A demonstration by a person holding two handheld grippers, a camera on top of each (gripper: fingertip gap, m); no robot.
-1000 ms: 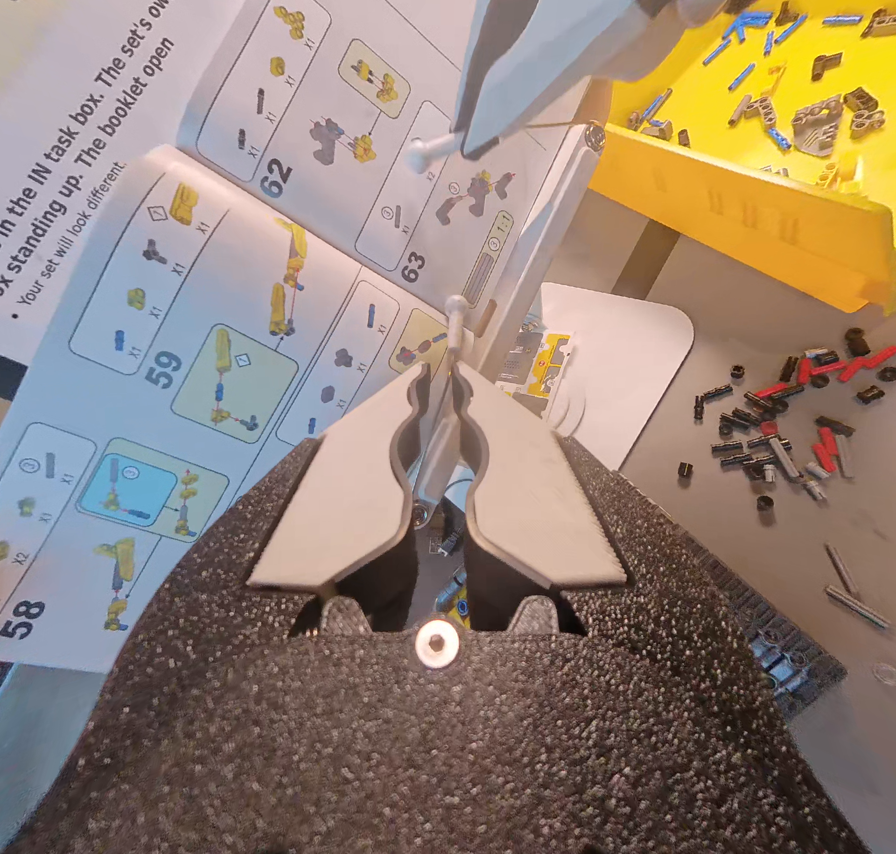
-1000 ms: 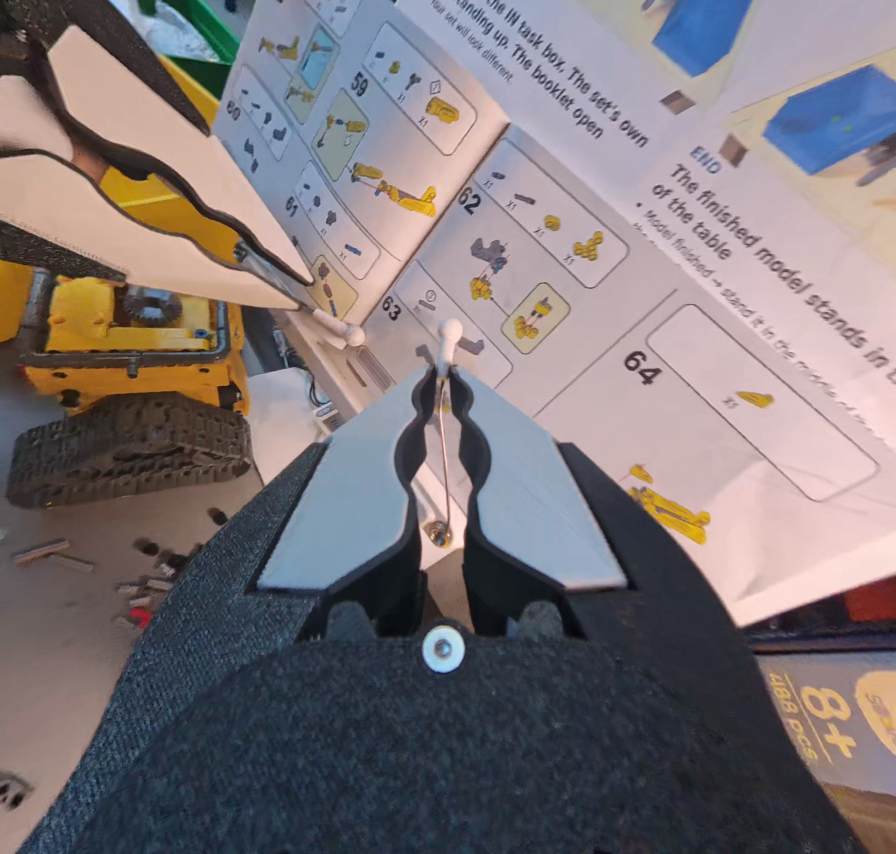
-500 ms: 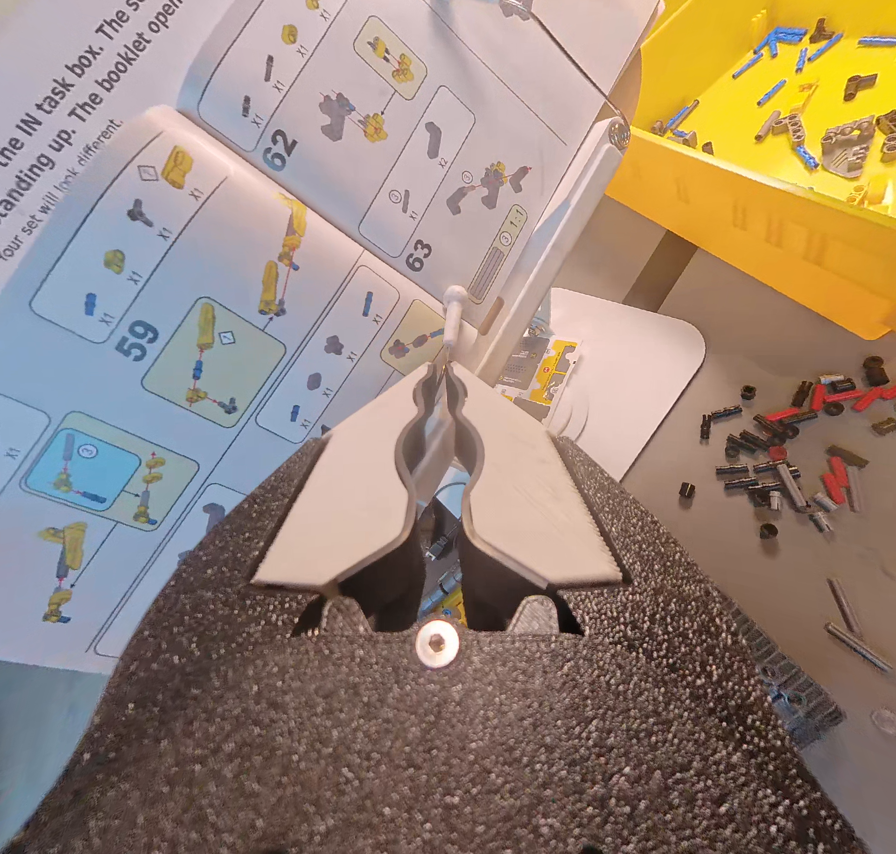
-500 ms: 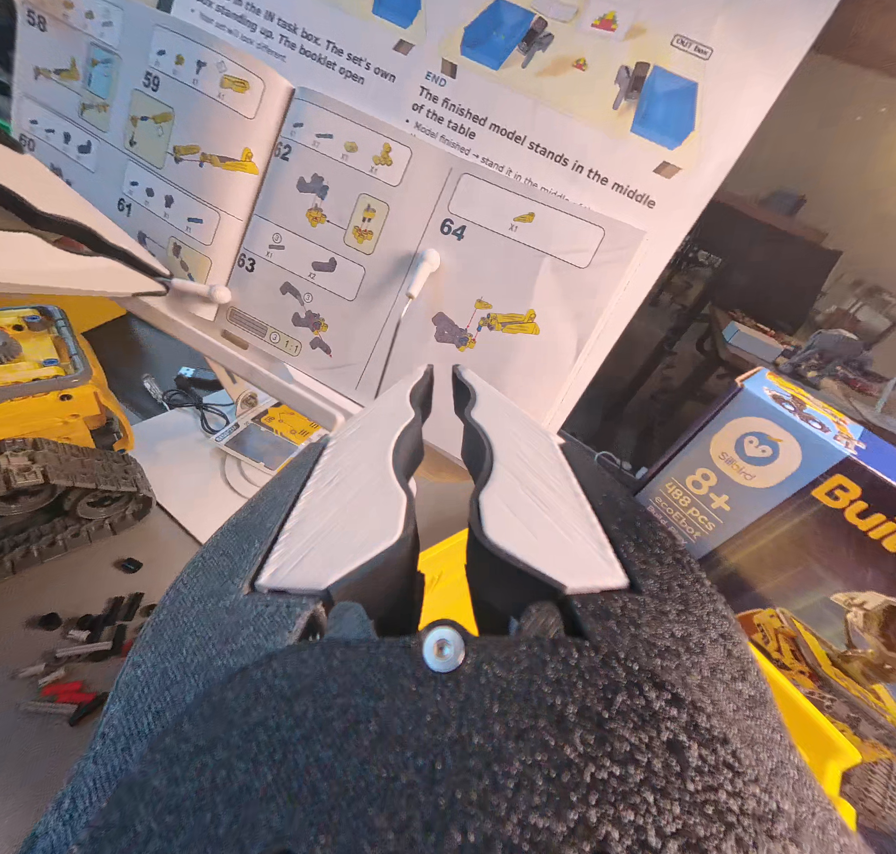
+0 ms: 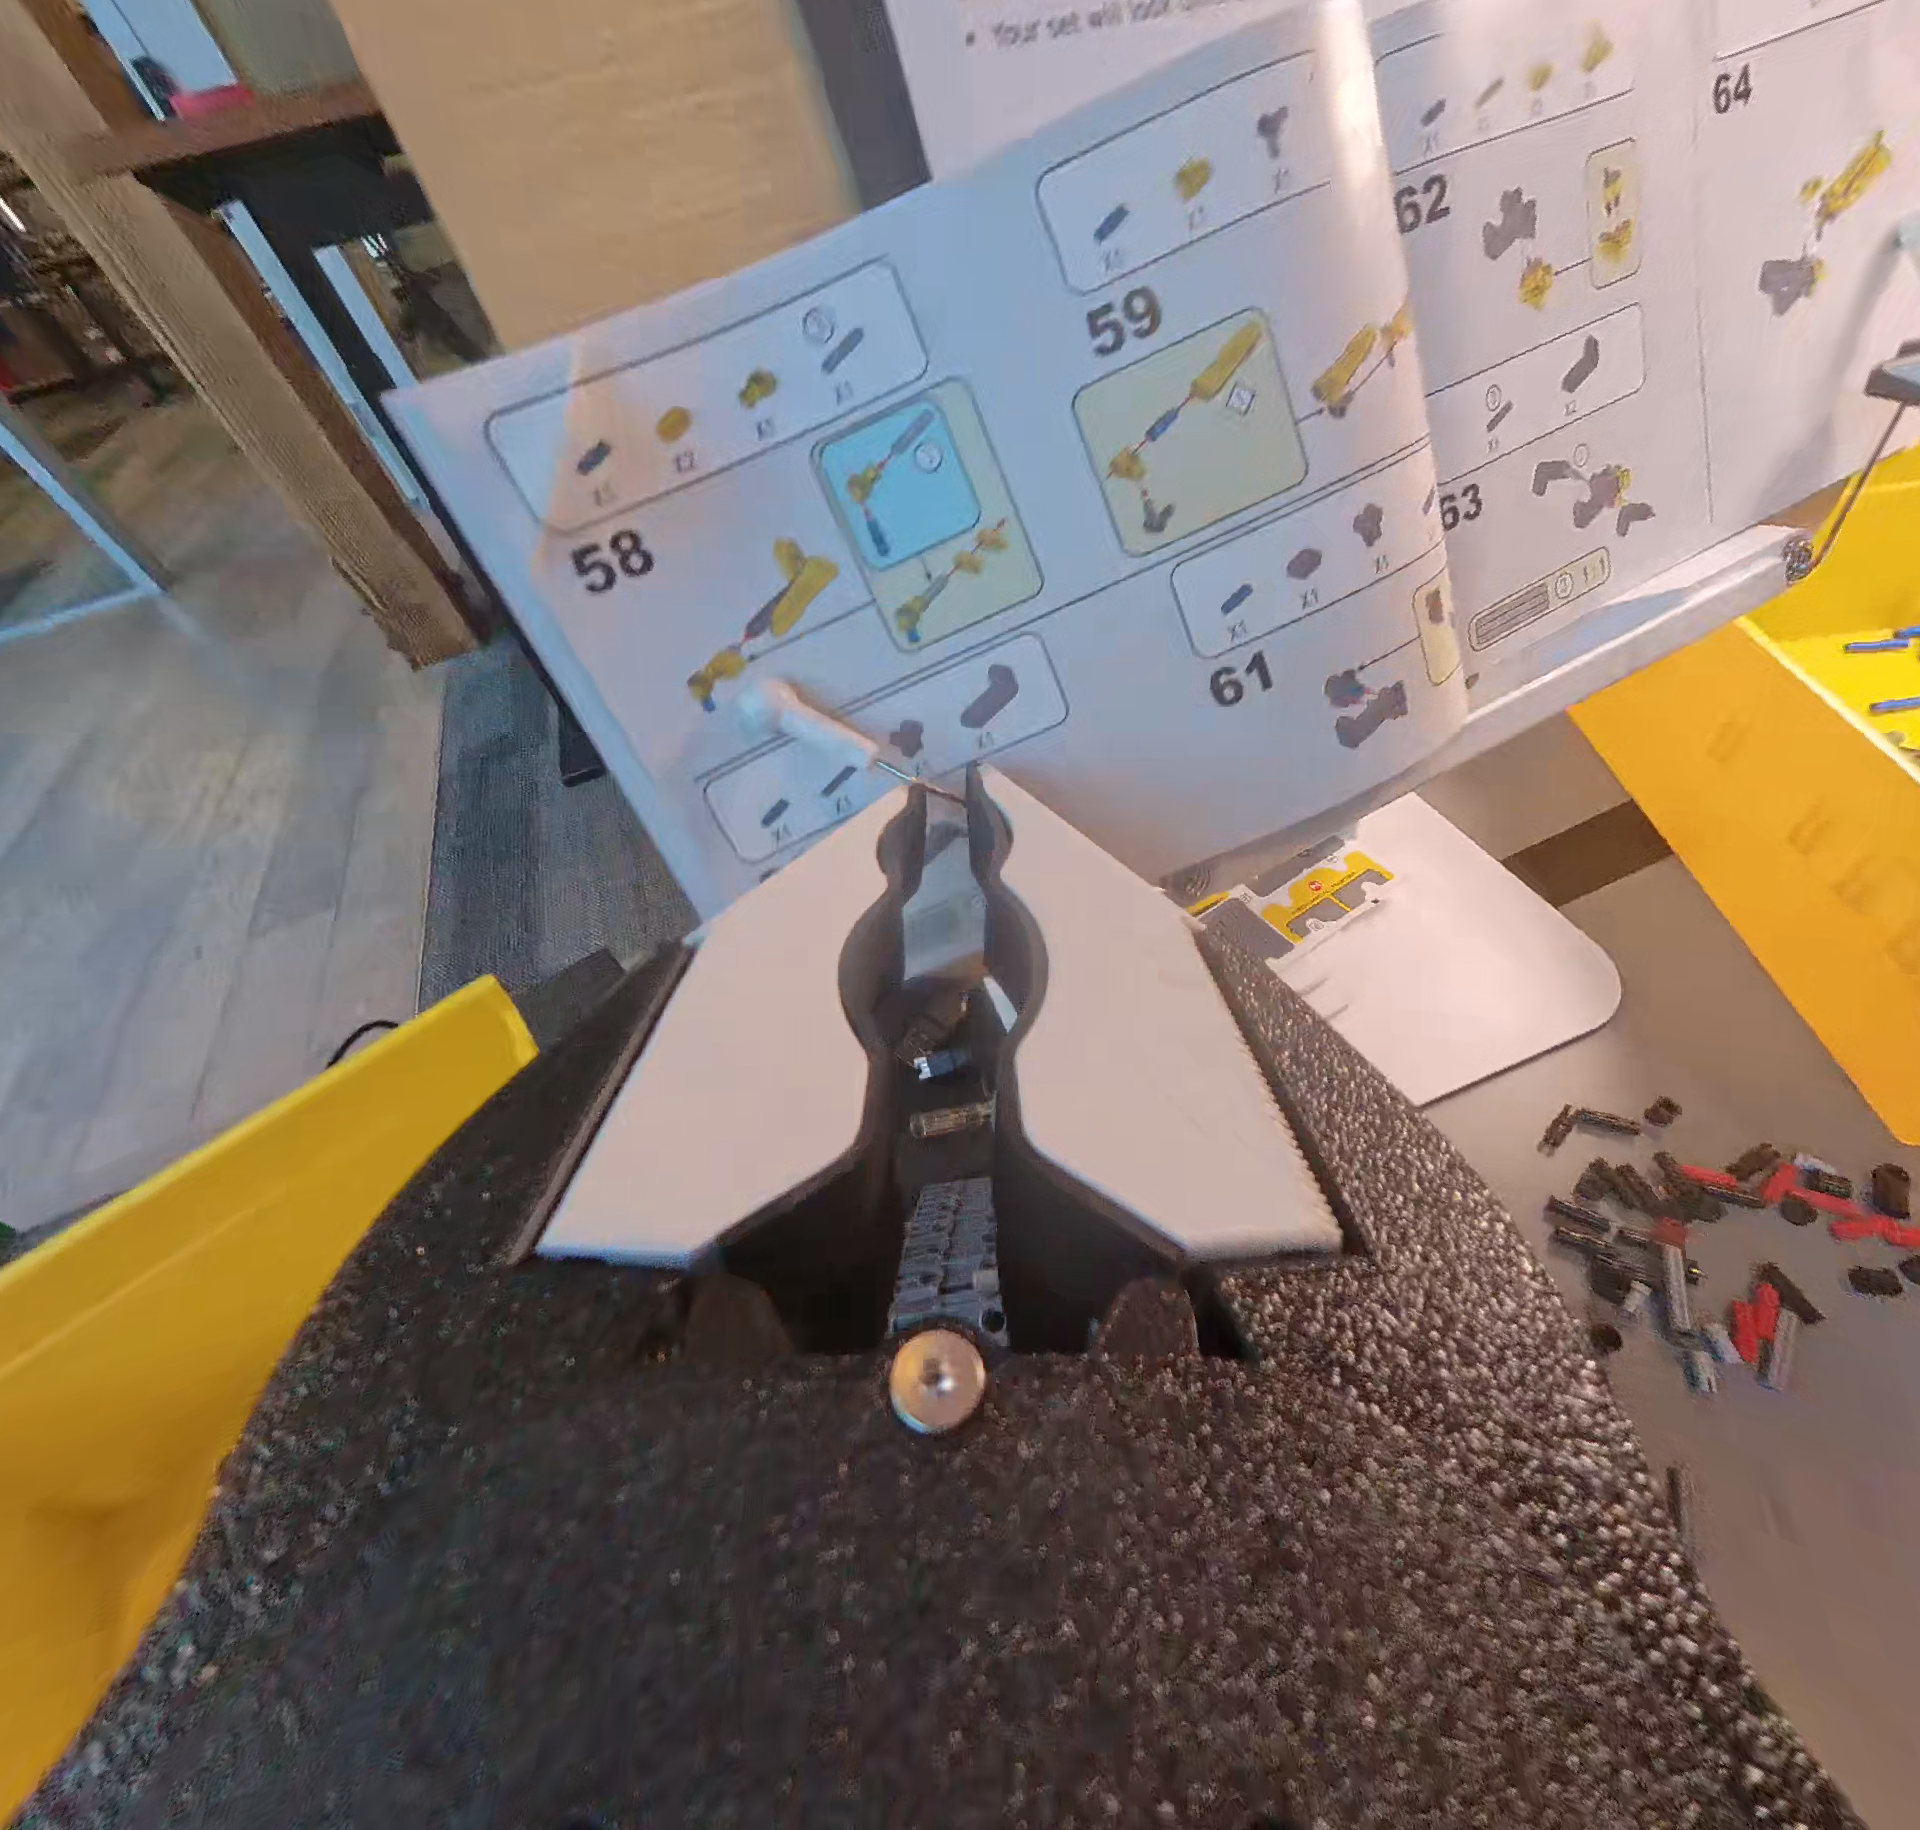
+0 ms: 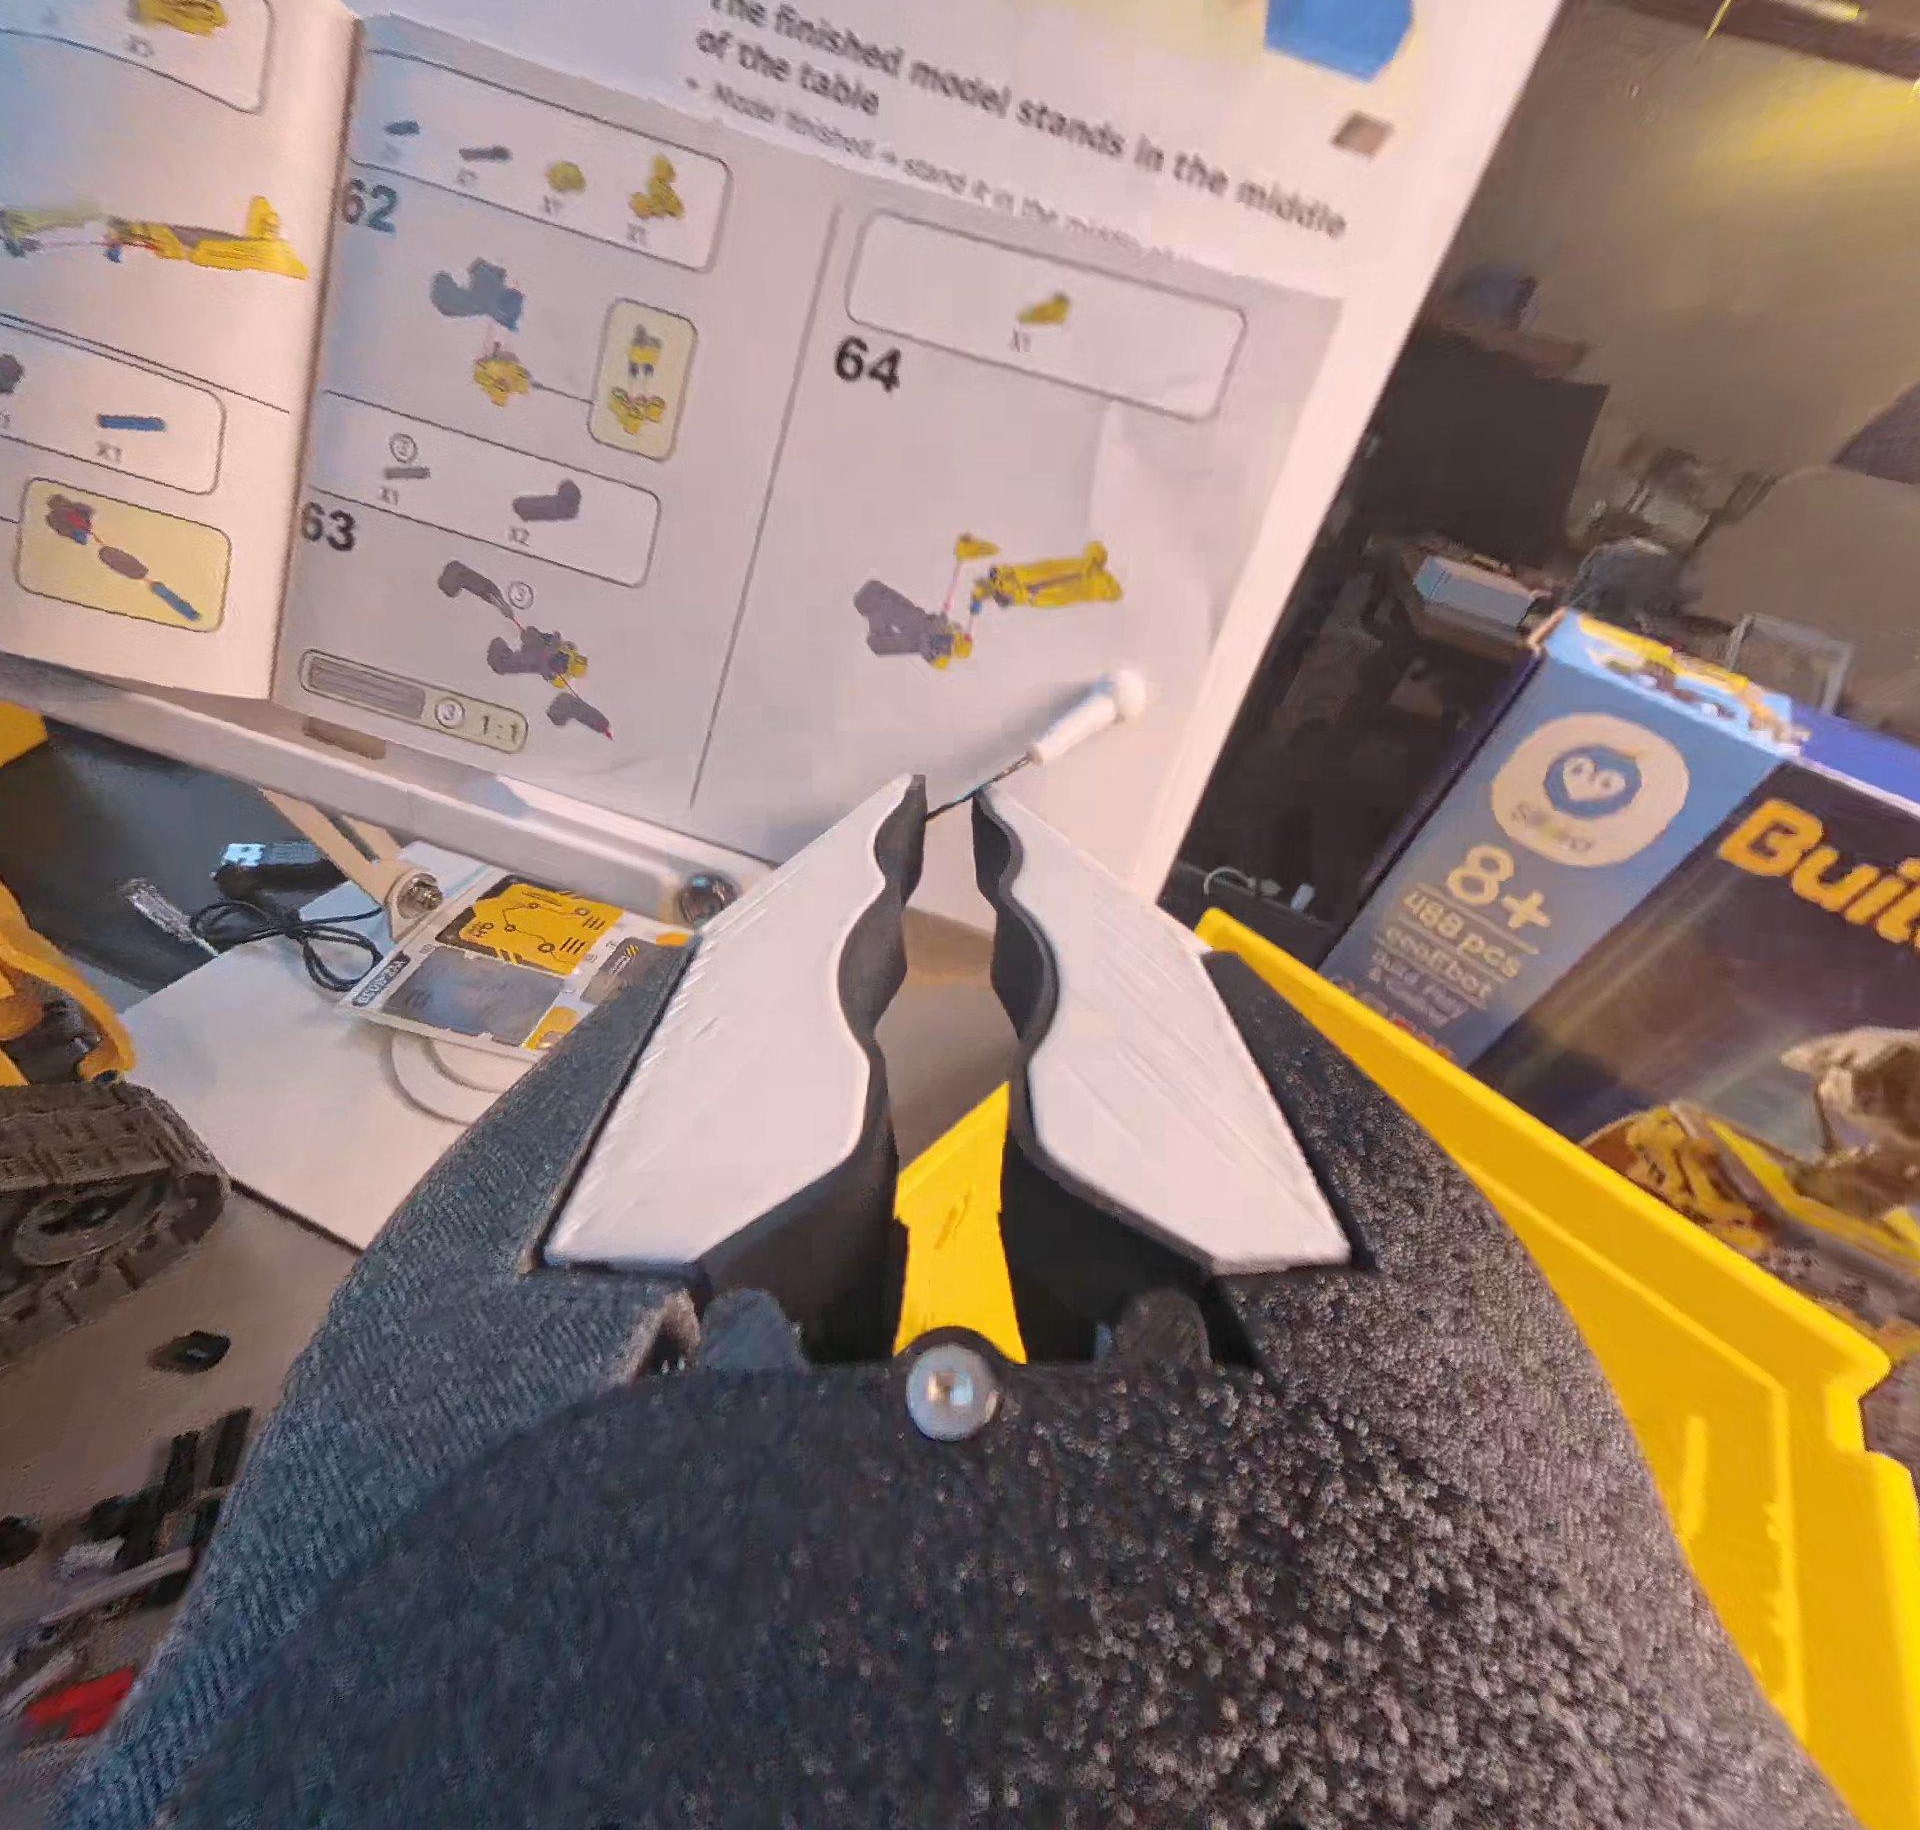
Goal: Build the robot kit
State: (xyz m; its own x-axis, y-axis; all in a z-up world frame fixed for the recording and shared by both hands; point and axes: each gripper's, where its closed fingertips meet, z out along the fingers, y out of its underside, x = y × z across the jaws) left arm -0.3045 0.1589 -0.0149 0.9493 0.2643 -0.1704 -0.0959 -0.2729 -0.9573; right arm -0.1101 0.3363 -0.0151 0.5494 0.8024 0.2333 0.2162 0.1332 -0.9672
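An open instruction booklet [image 5: 1039, 492] stands on a white book stand [image 5: 1455, 980], and it also shows in the right wrist view [image 6: 935, 450]. My left gripper [image 5: 940, 793] is at the booklet's lower left page, jaws a narrow gap apart. The thin wire of the white-tipped left page-holder arm [image 5: 790, 726] ends at its tips, and the arm lies across that page. My right gripper [image 6: 948, 798] is at the lower right page, jaws also slightly apart. The wire of the right page-holder arm [image 6: 1091, 710] runs into that gap. Neither gripper clamps anything.
Yellow bins sit right [image 5: 1766, 772] and lower left [image 5: 208, 1261]. Loose black, red and grey pieces [image 5: 1714, 1240] lie on the grey table. A yellow tracked model [image 6: 83, 1157], a black cable [image 6: 291, 939], a sticker sheet [image 6: 499, 959], a yellow bin [image 6: 1558, 1261] and a kit box [image 6: 1558, 845] surround the stand. The left gripper's tips are roughly 25 cm from the right gripper's.
The left gripper swung its holder arm leftward onto the left page and loosened its hold. The right gripper let go of its arm, drew back, then came back to the wire.
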